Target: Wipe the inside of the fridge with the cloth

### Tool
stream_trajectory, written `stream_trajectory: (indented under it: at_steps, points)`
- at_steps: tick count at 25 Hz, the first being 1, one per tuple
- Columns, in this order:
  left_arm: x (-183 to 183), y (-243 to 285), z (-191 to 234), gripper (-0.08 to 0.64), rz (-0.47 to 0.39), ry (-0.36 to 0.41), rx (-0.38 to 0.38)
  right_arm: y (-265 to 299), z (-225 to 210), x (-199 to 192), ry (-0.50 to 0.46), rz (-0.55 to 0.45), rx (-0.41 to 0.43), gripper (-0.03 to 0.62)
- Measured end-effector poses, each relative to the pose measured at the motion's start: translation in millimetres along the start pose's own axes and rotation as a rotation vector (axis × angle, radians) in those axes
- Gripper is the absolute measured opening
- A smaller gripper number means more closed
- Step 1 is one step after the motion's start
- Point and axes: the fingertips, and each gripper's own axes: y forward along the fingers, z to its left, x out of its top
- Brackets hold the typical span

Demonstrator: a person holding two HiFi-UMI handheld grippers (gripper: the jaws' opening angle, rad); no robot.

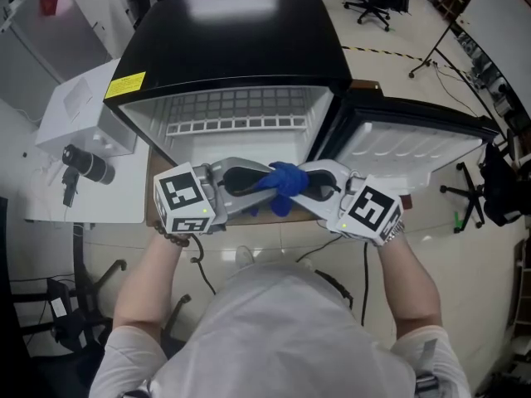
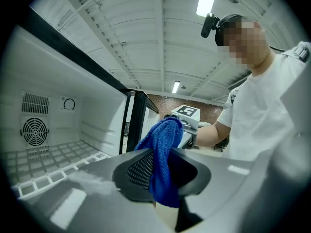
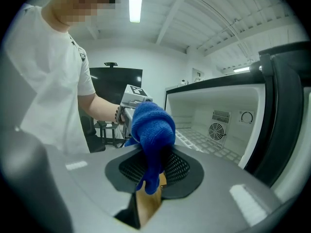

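Holding the blue cloth point(image 1: 284, 181) between both tools just in front of the open mini fridge point(image 1: 241, 48), I read the left gripper point(image 1: 259, 181) as clamped on one side of the bunched fabric and the right gripper point(image 1: 309, 186) as clamped on the other, each set of jaws pinching cloth between its mesh pads. The cloth hangs outside the cabinet, near its front lip, so by my judgement no wiping has begun. The door point(image 1: 415, 143) stands swung out to the right, and the white wire shelf point(image 1: 241, 110) lies across the floor of the compartment, with the fan vent point(image 2: 35, 131) and a round dial point(image 2: 68, 104) on the far wall. My worries from here: with two grips on one small rag, pulling the hands apart could drag it out of the weaker pinch, and letting go with both at once would drop it to the tiled floor point(image 1: 265, 243) below. The cloth is wadded up (not much flat face to wipe with), so a hard jaw tip rather than fabric might scrape the liner. Going in too low could snag the fabric on the shelf wires, and a wide swing on the right could knock the door edge.
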Motion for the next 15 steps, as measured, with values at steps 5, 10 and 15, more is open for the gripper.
stream_trajectory:
  at_steps: [5, 10, 15]
  points:
    - [-1.3, 1.9, 9.2, 0.066, -0.002, 0.038, 0.088, 2.2, -9.7, -3.9, 0.002, 0.017, -0.059, 0.075]
    - [4.9, 1.7, 27.3, 0.063, -0.049, 0.054, 0.21, -2.0, -26.2, -3.0, 0.067, -0.034, -0.163, 0.117]
    - [15.1, 1.3, 53.2, 0.063, -0.115, 0.044, 0.333, -11.8, -43.1, -10.0, 0.117, -0.057, -0.279, 0.126]
